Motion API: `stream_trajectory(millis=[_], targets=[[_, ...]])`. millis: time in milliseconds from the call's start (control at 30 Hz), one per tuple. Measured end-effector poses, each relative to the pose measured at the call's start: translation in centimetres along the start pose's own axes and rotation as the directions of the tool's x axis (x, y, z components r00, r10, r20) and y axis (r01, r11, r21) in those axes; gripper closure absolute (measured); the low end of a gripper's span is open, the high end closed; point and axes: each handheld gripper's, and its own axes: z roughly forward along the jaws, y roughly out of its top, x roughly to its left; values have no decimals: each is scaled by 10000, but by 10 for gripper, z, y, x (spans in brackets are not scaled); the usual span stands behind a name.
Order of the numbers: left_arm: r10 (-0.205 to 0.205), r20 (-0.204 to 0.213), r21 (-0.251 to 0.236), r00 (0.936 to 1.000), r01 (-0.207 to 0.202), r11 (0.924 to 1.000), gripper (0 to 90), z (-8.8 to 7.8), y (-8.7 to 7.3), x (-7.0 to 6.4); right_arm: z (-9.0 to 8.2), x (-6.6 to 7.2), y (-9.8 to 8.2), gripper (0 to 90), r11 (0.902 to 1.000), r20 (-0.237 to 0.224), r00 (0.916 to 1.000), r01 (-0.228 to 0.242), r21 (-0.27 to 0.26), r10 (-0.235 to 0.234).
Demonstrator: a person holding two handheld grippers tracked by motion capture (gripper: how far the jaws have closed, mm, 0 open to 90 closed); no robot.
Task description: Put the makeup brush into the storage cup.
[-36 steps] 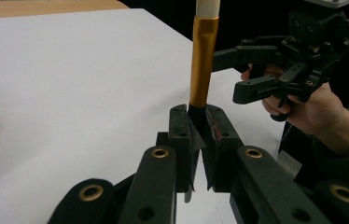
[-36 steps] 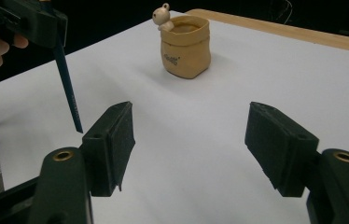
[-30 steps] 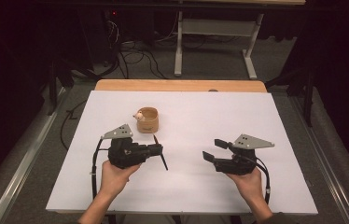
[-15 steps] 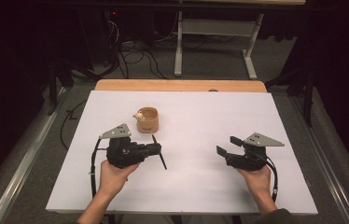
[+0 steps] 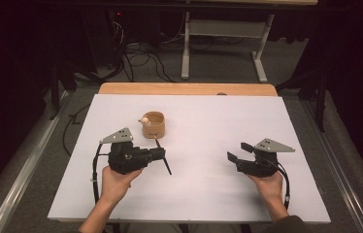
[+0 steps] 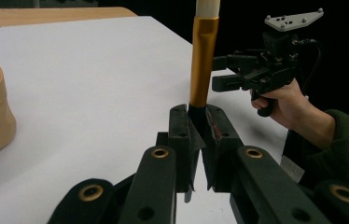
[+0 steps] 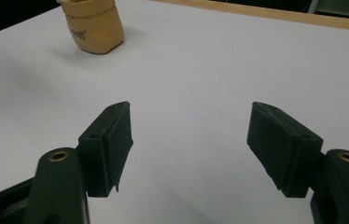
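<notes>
**Brush clamped in my left tongs, right tongs spread and empty**

Nearest me, my left hand (image 5: 116,182) carries the left tongs (image 5: 161,154), and they are clamped tight on the brush (image 6: 204,60); in the left gripper view its dark handle is pinched between the two pads, its gold ferrule rises straight up from them, and the pale bristles start at the top edge; from the high view the brush handle (image 5: 164,160) runs as a thin dark stick across the tips, its near end slanting down toward me over the white bench (image 5: 208,194). My right hand (image 5: 269,187) holds the right tongs (image 5: 238,151) low over the bench, well apart from the brush; they stand wide with nothing between them, only bare bench surface beyond the pads in the right gripper view. Farther out, the tan cup (image 5: 153,124) sits on the bench just beyond the left tongs, near the far end of the brush; a small pale thing rests on its rim.

Against a second ago, my right hand has slid outward toward the bench's right edge and dropped lower; the left hand, the brush and the cup sit where they were.

The bristle tip is cut off by the frame; whether the brush's far end touches the cup I cannot tell; the small print on the cup is too small to read.
</notes>
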Motion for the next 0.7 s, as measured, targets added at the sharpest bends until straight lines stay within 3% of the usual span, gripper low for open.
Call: stream_trajectory(millis=[267, 567, 700], targets=[[-21, -12, -96, 10000, 21, 10000, 825, -3, 1, -1, -3, -2, -1, 333, 9994, -359, 9990, -284, -207, 277], [-103, -191, -80, 9998, 102, 9999, 825, -4, 1, 3, -16, -15, -12, 337, 9998, -320, 9995, 25, -220, -32], [-95, -333, -27, 9994, 94, 10000, 825, -5, 1, 4, -17, -19, -19, 340, 9984, -415, 9983, -416, -380, 400]])
